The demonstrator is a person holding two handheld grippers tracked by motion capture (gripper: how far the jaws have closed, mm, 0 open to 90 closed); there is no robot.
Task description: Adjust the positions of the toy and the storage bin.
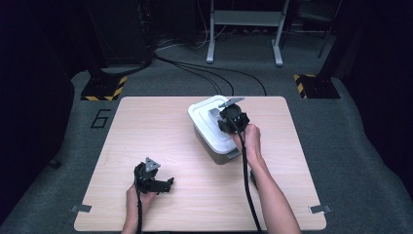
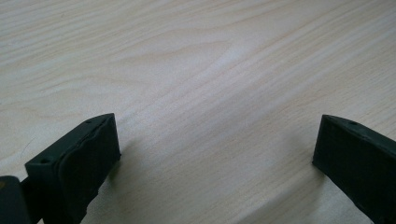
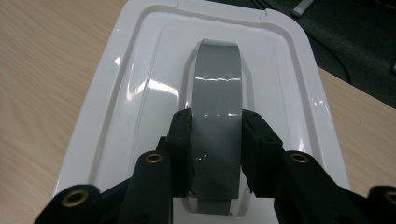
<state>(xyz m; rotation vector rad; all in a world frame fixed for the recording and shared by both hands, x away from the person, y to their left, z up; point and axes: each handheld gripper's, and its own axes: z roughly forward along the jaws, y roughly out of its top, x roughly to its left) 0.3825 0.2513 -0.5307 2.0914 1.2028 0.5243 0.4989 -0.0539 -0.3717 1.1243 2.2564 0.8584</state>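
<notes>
A white plastic box (image 1: 207, 127) with a white lid (image 3: 140, 84) stands on the wooden table (image 1: 160, 126), right of centre toward the far side. A grey arched handle (image 3: 217, 88) runs along the middle of the lid. My right gripper (image 3: 216, 133) points down over the lid (image 1: 200, 113), and its pads press on both sides of the handle. The right gripper (image 1: 228, 117) covers the handle in the high view. Near the table's front left, my left gripper (image 1: 164, 185) lies low over bare wood. It is open, with nothing between its jaws (image 2: 217, 149).
Black cables (image 1: 204, 73) run across the grey floor beyond the table. A metal stand (image 1: 243, 29) is at the back, and yellow-black striped bases (image 1: 104, 88) flank the far corners. Small metal brackets (image 1: 319, 209) sit at the front corners.
</notes>
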